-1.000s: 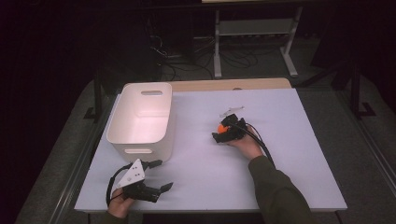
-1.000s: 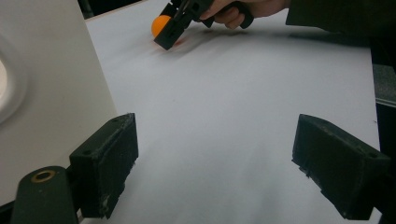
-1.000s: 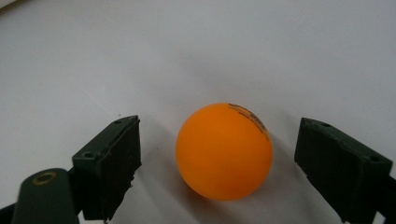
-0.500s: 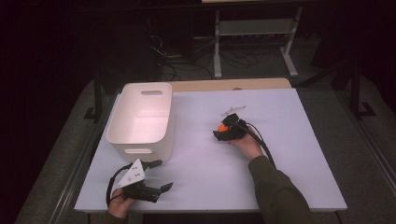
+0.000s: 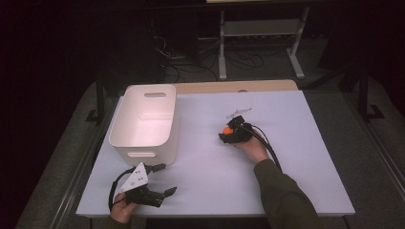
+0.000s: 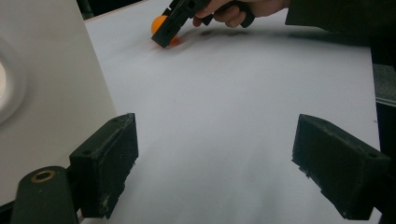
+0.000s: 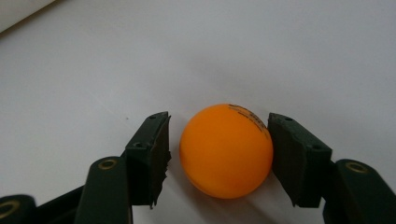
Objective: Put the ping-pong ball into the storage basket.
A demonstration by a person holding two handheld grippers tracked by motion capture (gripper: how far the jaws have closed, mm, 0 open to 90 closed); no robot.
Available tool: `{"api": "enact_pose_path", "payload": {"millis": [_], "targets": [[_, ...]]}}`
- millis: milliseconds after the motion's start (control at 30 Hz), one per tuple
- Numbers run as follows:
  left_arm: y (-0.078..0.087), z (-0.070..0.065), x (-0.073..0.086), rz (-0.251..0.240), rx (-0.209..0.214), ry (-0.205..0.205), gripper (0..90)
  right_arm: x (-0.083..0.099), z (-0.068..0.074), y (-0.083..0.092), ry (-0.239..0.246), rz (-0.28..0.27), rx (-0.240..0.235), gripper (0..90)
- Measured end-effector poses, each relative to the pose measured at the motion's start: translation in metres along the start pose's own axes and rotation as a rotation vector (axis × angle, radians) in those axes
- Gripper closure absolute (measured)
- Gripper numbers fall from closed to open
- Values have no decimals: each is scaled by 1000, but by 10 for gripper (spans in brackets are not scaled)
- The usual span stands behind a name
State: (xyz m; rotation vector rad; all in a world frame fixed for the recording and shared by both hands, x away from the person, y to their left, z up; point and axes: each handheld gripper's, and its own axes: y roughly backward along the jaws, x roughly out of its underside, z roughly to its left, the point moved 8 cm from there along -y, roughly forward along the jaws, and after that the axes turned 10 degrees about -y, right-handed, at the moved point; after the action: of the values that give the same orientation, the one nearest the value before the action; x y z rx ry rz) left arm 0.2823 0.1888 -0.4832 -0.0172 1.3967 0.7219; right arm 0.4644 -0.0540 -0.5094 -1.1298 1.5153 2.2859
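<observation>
An orange ball (image 7: 226, 151) lies on the white table (image 5: 296, 143), right of the middle. My right gripper (image 7: 218, 117) reaches down around it, one jaw on each side. Its jaws have just been closing: the right pad sits at the ball's surface, and a thin gap shows at the left pad. From above, the ball (image 5: 227, 129) peeks out at the tip of the right gripper (image 5: 229, 134). My left gripper (image 5: 166, 180) rests open and empty near the front left edge. The left gripper (image 6: 217, 126) looks across the table at the ball (image 6: 159, 23).
An empty white bin (image 5: 143, 143) with handle slots stands at the back left, its wall (image 6: 51, 70) close beside the left gripper. A thin pale object (image 5: 239, 112) lies just beyond the right gripper. A wooden strip (image 5: 229, 87) runs along the far edge.
The right gripper's jaws have drawn in around the orange ball. Neither hand has shifted, and the left gripper is as it was.
</observation>
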Motion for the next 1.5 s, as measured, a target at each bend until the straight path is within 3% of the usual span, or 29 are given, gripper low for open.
{"api": "enact_pose_path", "payload": {"millis": [467, 767, 1500], "targets": [[0, 0, 0, 0, 0, -1, 141, 0, -2, 1, -8, 1, 0, 489], [0, 0, 0, 0, 0, -2, 141, 0, -2, 2, -9, 1, -2, 492], [0, 0, 0, -4, 1, 1, 141, -4, 7, 11, 8, 2, -60, 494]]}}
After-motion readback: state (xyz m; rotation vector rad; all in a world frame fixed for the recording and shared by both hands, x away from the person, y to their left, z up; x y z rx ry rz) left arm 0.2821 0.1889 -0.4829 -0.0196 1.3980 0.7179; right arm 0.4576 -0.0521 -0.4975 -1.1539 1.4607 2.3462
